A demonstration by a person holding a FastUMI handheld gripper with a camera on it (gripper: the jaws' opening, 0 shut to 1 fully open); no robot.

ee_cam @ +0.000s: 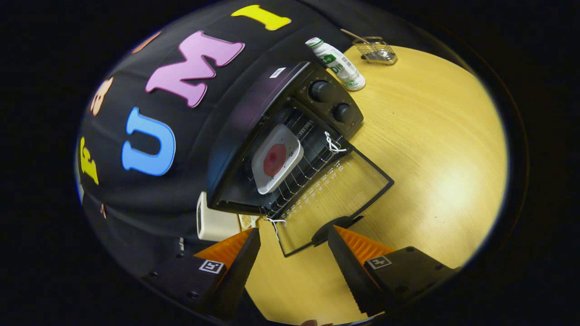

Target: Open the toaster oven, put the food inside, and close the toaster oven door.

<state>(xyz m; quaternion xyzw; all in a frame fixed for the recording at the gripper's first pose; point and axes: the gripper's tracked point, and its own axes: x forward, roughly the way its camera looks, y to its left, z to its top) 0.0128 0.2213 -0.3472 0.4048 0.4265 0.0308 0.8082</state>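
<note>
Toaster oven (253, 131): black casing, black knobs, clear glass door (335, 199) with pale printed markings. Plate (277, 158) inside: white, carrying a dark red round food item (274, 160). Counter (430, 149): yellow wood grain. Bottle (337, 63): white, green label and cap. Wire basket (375, 50): silver metal. Box (217, 222) beside oven: cream.

Glossy wood-grain table (430, 149), wire rack (308, 167)

plate (277, 158) on rack (308, 165) in toaster oven (253, 136); bottle (337, 63) behind

White box (217, 224) partly hidden behind toaster oven (253, 117).
</note>
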